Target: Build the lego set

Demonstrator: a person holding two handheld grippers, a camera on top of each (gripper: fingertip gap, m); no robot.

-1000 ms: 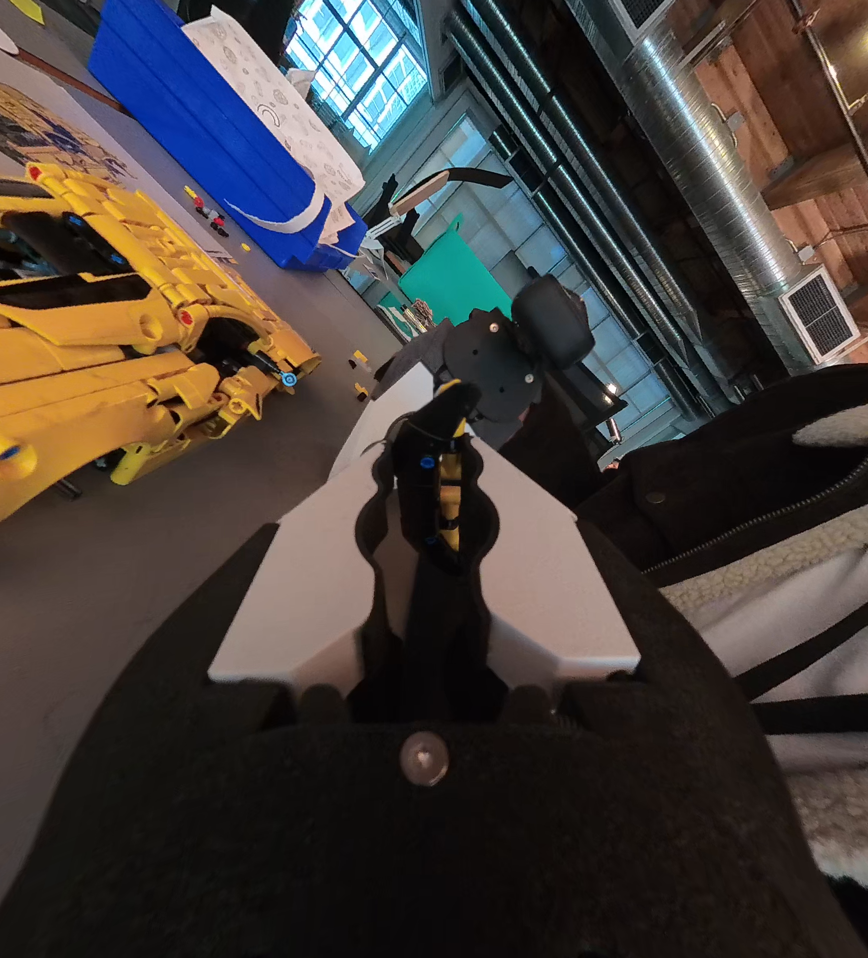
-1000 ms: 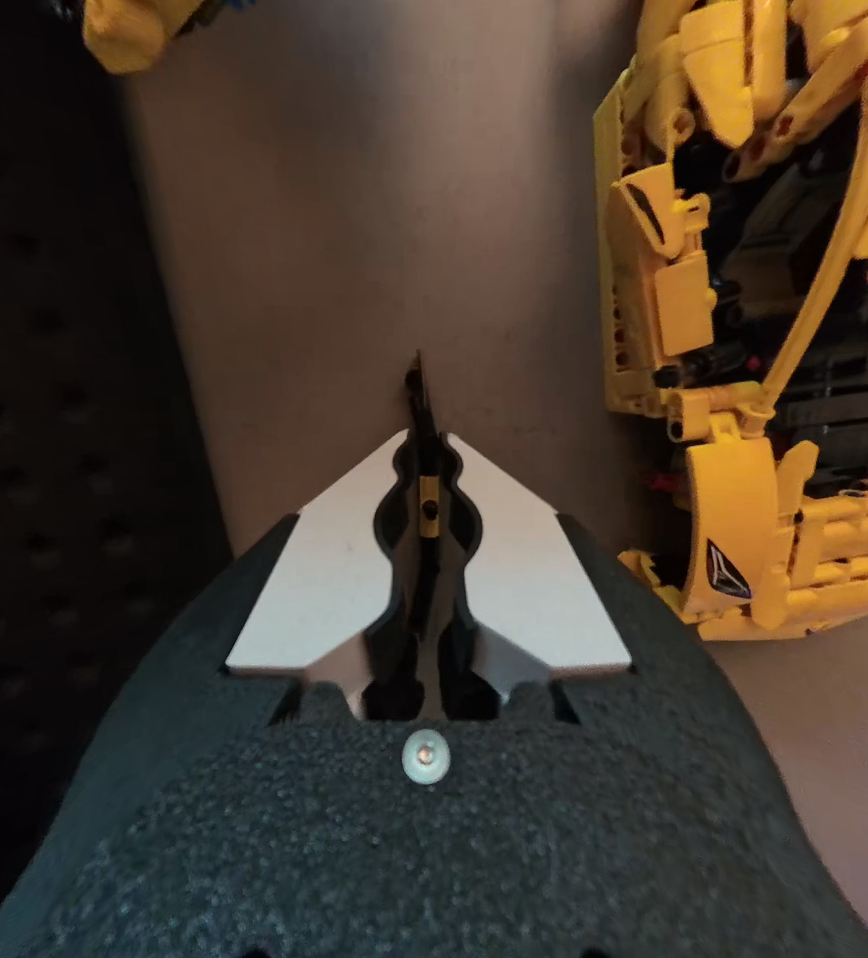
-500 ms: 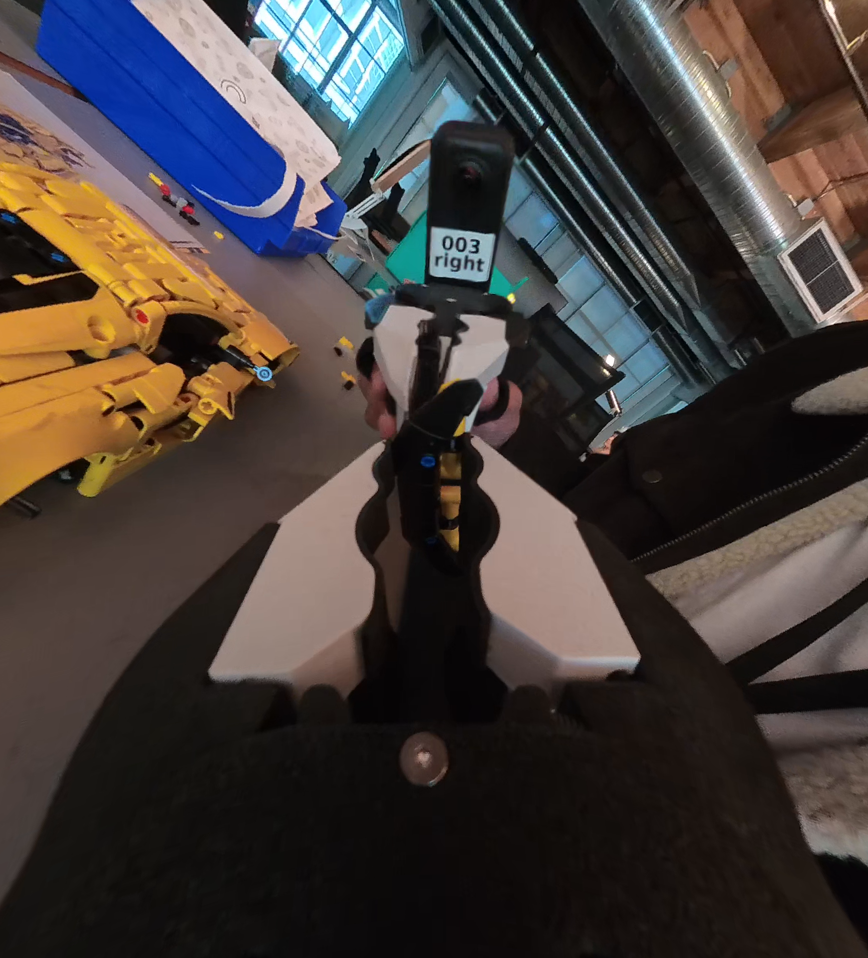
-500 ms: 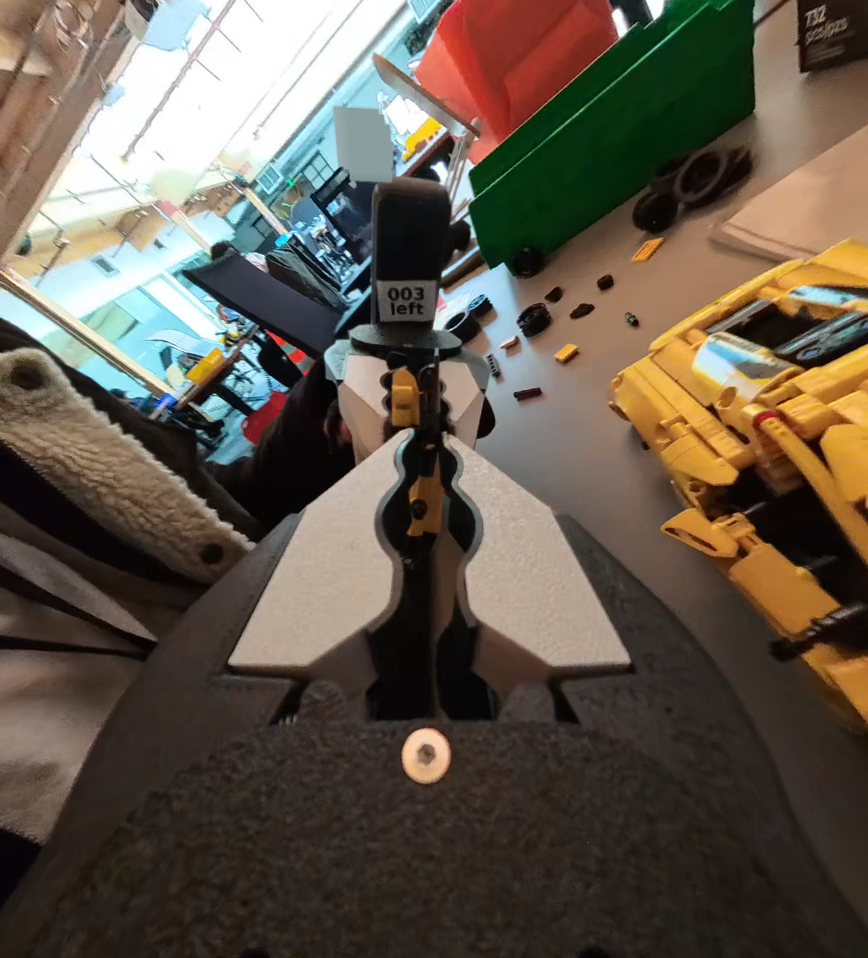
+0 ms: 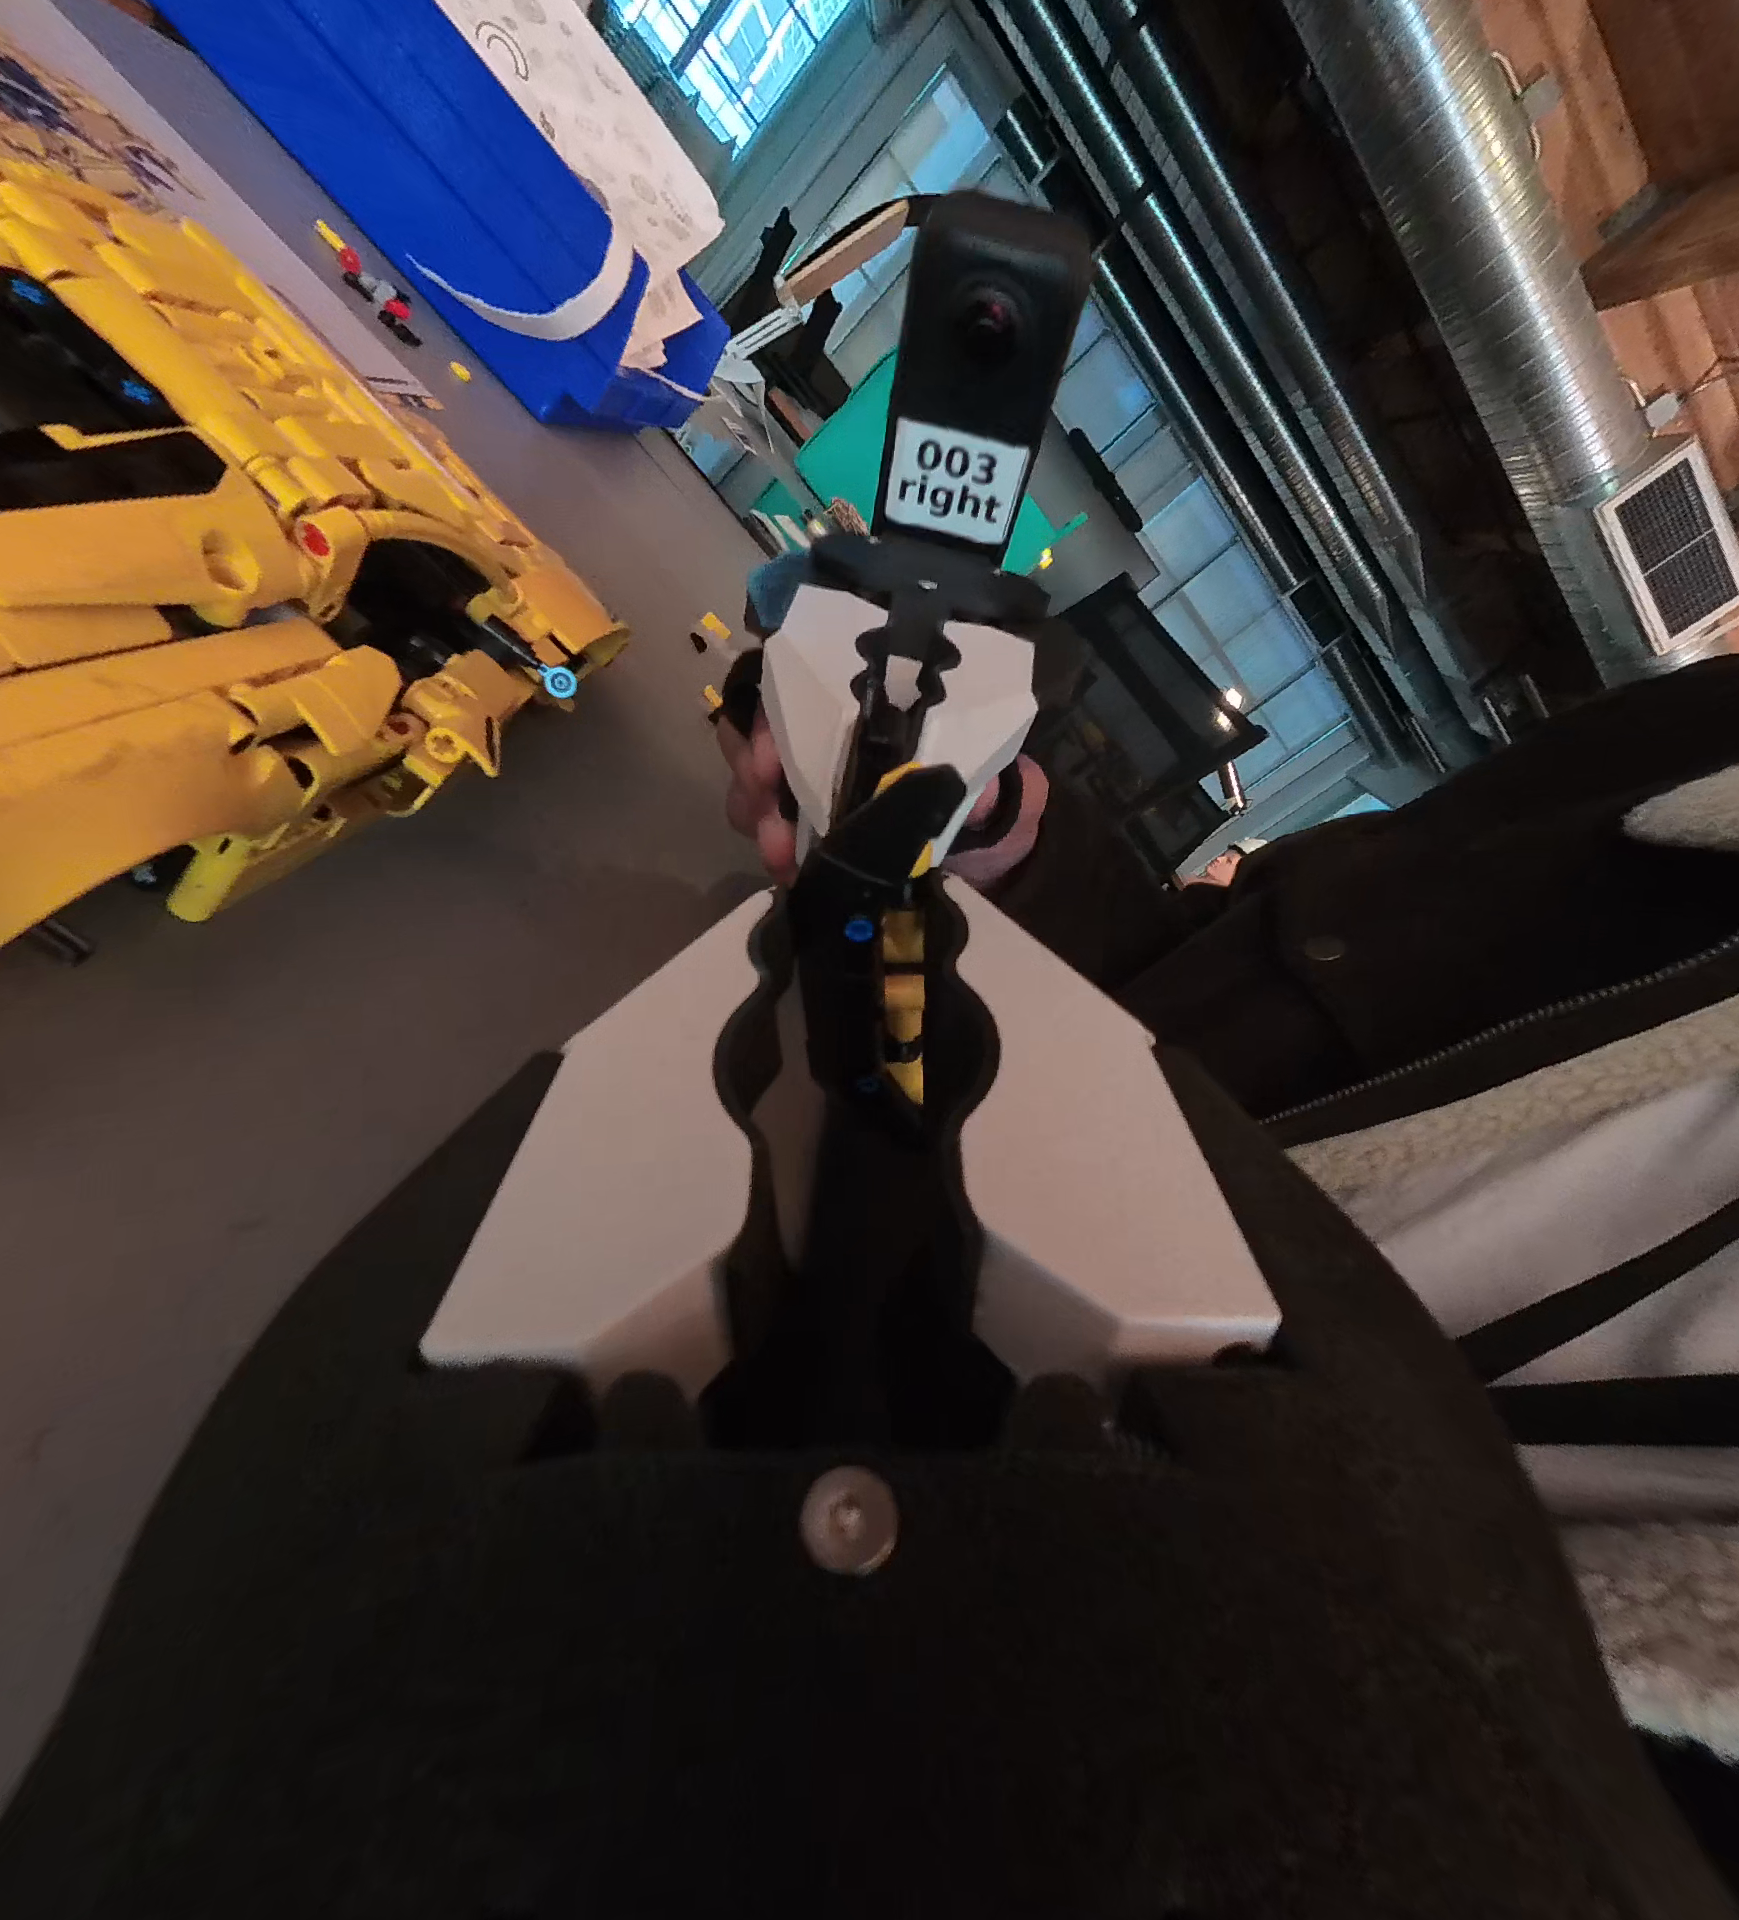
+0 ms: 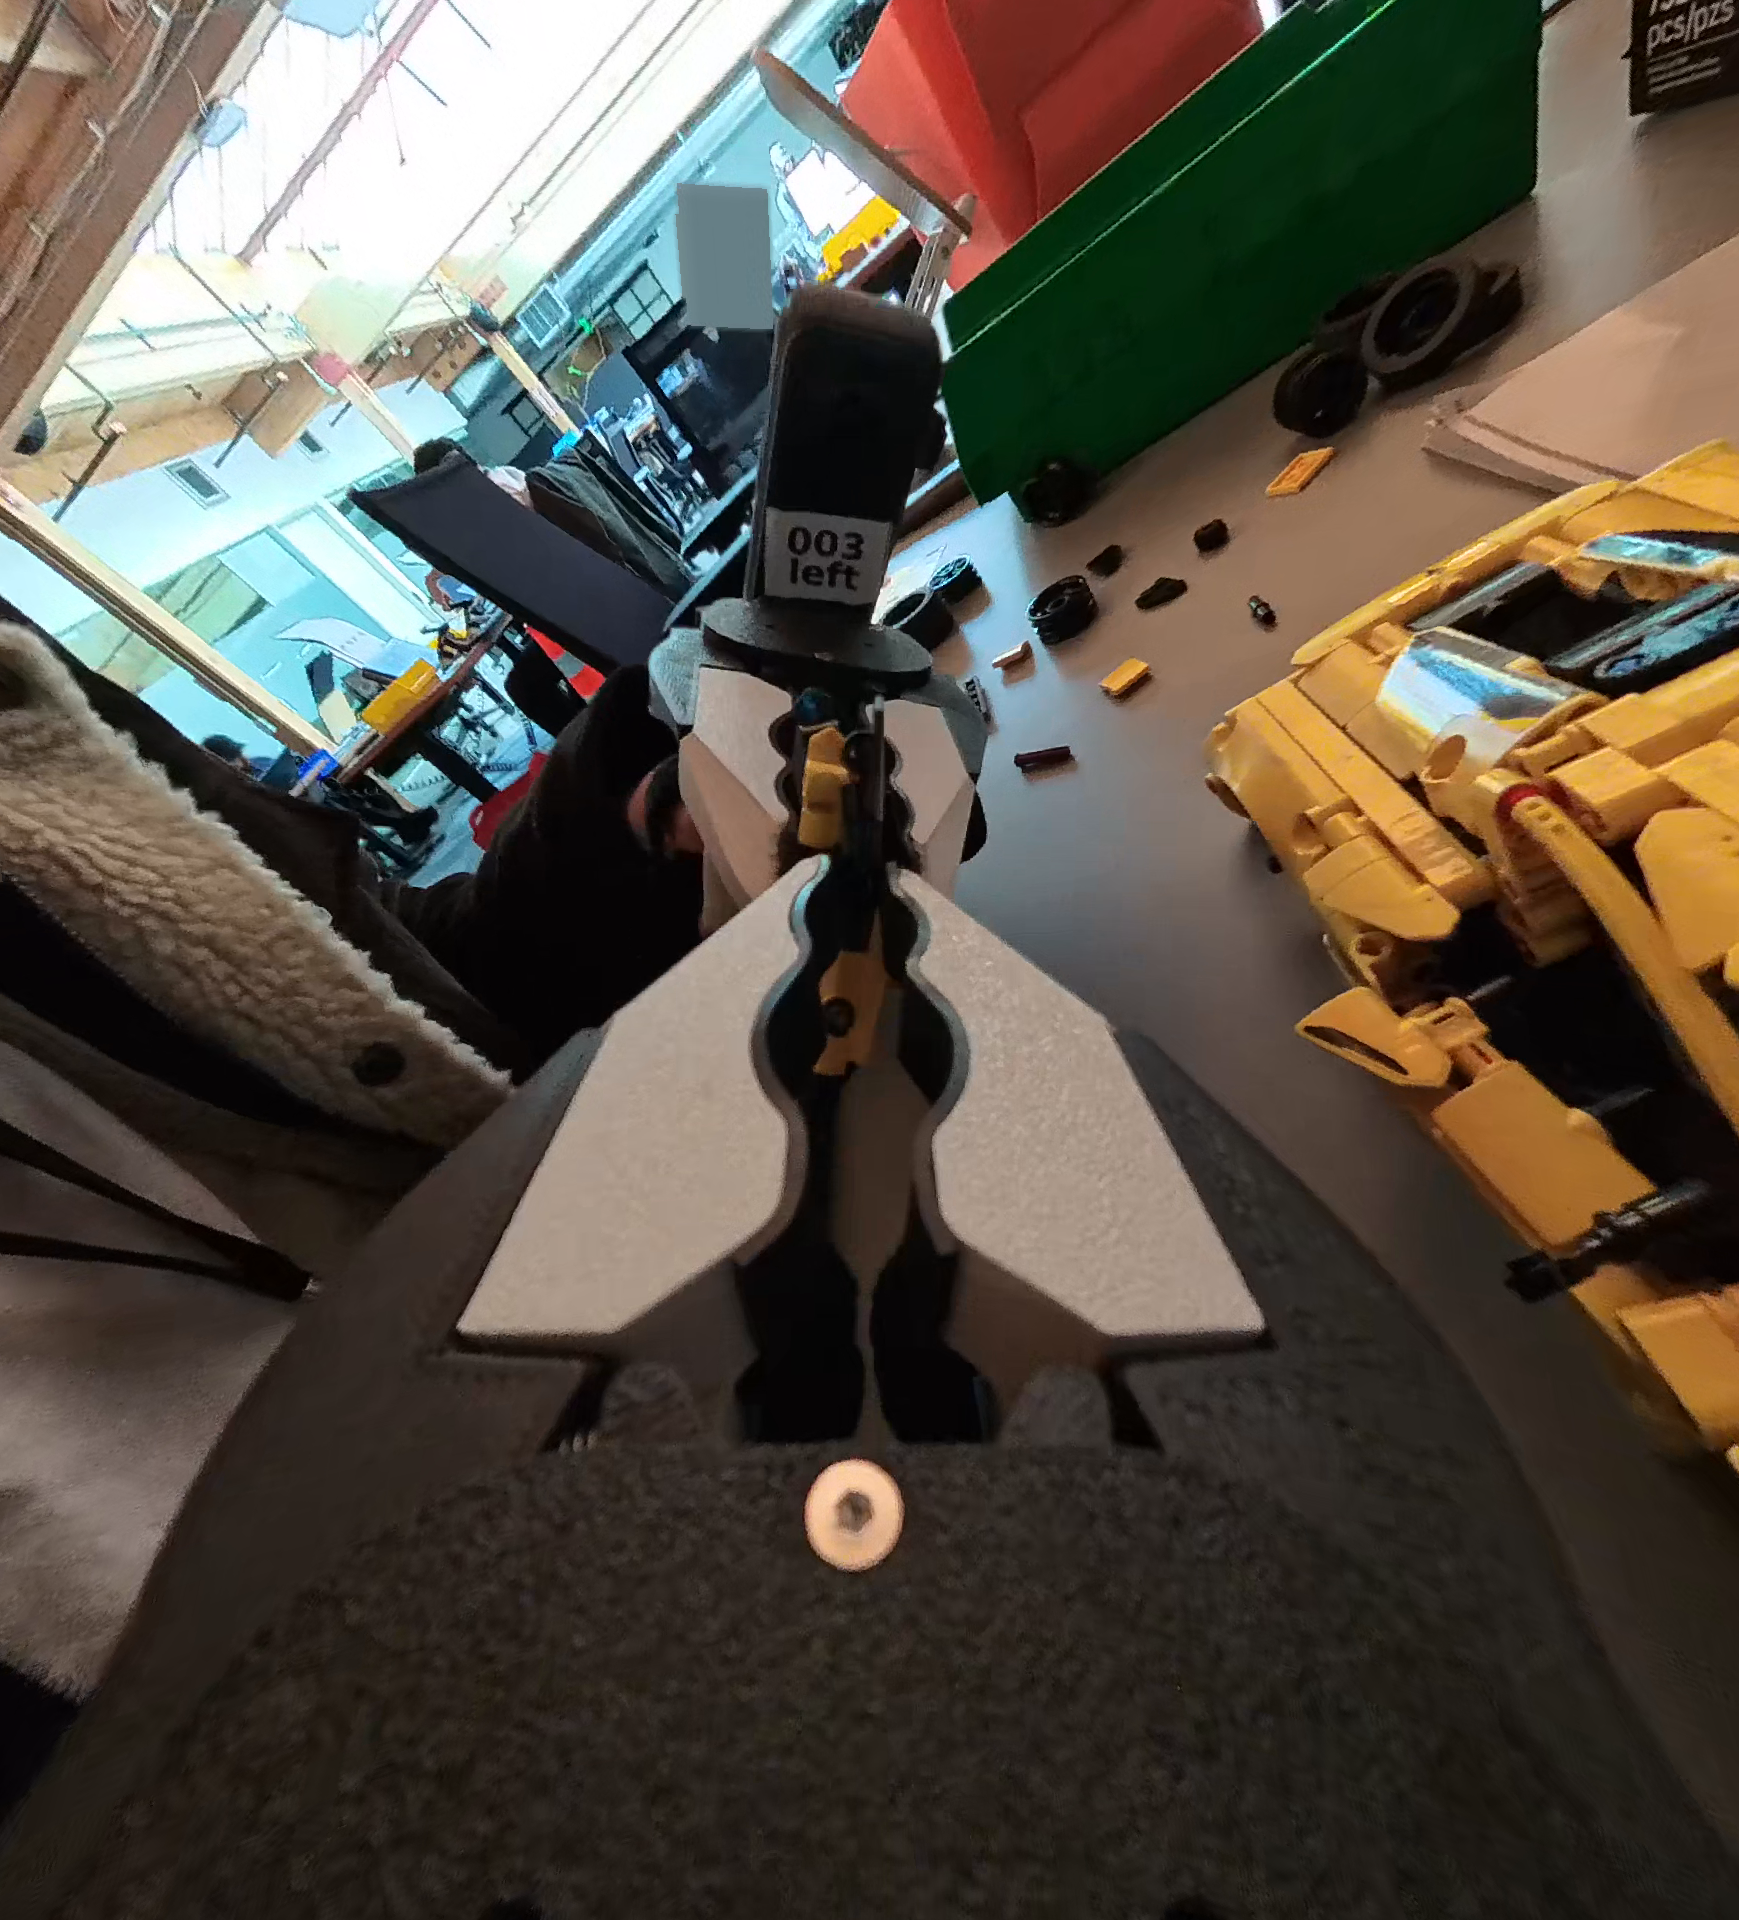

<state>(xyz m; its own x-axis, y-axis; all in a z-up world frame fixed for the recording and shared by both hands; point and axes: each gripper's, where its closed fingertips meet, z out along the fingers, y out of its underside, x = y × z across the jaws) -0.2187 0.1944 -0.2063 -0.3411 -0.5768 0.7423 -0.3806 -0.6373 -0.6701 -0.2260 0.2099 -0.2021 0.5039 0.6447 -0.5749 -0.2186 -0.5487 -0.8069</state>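
Left wrist: fingers [image 5: 1041, 1122] clamped, black-yellow piece [image 5: 870, 977]

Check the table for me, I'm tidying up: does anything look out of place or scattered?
Yes. Small loose pieces lie scattered on the table between the green bin and the yellow car, and black wheels sit piled beside the bin. Nothing looks broken.
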